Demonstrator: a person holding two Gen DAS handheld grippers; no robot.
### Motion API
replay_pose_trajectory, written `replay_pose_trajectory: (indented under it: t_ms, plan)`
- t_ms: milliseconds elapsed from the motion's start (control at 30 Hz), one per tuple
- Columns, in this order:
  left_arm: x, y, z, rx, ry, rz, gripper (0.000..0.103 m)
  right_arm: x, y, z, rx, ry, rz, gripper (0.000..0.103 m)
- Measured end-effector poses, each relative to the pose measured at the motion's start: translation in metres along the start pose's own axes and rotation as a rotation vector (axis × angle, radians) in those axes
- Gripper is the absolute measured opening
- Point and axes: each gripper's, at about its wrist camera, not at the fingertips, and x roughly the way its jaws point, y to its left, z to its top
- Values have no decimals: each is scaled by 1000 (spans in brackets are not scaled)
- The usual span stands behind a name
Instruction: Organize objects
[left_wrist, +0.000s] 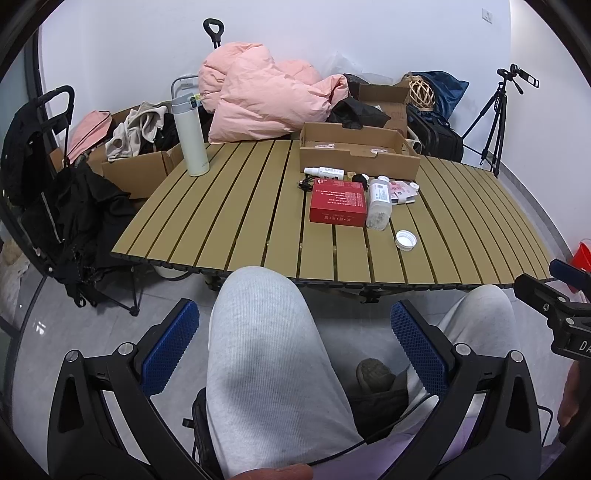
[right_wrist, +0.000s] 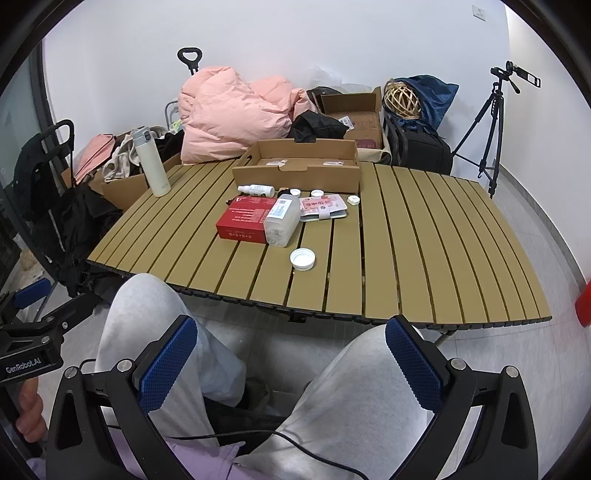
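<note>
A slatted tan table (left_wrist: 236, 206) (right_wrist: 424, 240) holds a red box (left_wrist: 338, 203) (right_wrist: 247, 219), a clear bottle lying on its side (left_wrist: 379, 203) (right_wrist: 283, 220), its white cap (left_wrist: 406, 240) (right_wrist: 303, 258), a small white spray bottle (left_wrist: 324, 171) (right_wrist: 256, 190), a pink patterned pouch (left_wrist: 402, 190) (right_wrist: 325, 206) and a shallow cardboard tray (left_wrist: 358, 149) (right_wrist: 299, 166). My left gripper (left_wrist: 295, 347) is open and empty above the person's knees, short of the table. My right gripper (right_wrist: 291, 358) is open and empty there too.
A white thermos (left_wrist: 190, 134) (right_wrist: 153, 162) stands at the table's far left corner. Behind the table lie a pink duvet (left_wrist: 258, 96), cardboard boxes (right_wrist: 354, 114) and bags. A tripod (right_wrist: 491, 125) stands at the right. A black chair (left_wrist: 74, 206) is at the left.
</note>
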Motion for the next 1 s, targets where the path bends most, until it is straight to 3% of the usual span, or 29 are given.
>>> replay_pose_trajectory:
  t_ms: [167,267,367,467,567,667,700,767,867,933,1000]
  plan:
    - [12,0,1,4,17,-12,103,5,-3,-1,1,1,5,103]
    - [28,2,8,14,48,-76,103,10,-4,1,-1,-11,12,103]
    - [49,7,11,0,82,-128,102,8,-5,5,-8,-109,38,103]
    - [58,8,17,13,3,-120,103,15,-3,8,-64,-231,63,103]
    - [73,10,27,17,-25,-103,103,44,6,14,-148,-152,40,103]
    - [99,8,44,45,28,-139,103,69,0,24,-112,-138,89,103]
    - [108,7,51,51,20,-96,103,81,-3,30,-86,-126,117,103]
    - [122,4,66,68,-53,-25,103,104,-9,42,-46,-88,143,103]
    - [147,0,88,119,-90,-83,103,143,-14,61,-6,-40,146,98]
    - [174,0,105,115,-62,-115,103,165,-12,72,-12,-24,139,86]
    - [201,1,120,119,8,-112,103,189,-8,85,-9,-4,139,84]
